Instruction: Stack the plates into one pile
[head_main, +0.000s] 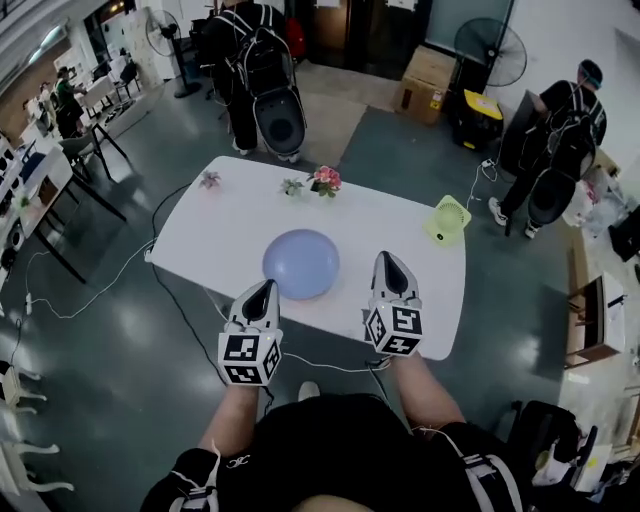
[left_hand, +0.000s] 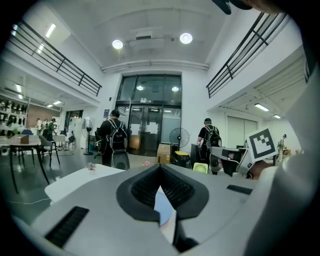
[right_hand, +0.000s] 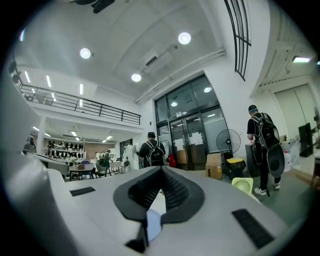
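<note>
Your left gripper and right gripper both have their jaws together with nothing between them, raised above the near edge of the table. The blue plate pile sits mid-table, just beyond both tips. No loose plate is visible, so stacking appears complete. Check that the rims align, and hold both tips clear of the pile.

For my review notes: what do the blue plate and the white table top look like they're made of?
Blue plate: probably plastic or melamine, matte; even pastel colour with only a soft sheen, though glazed ceramic isn't excluded. Table top: likely laminate or painted board, smooth and satin; uniform white, no grain, rounded corners.
</note>
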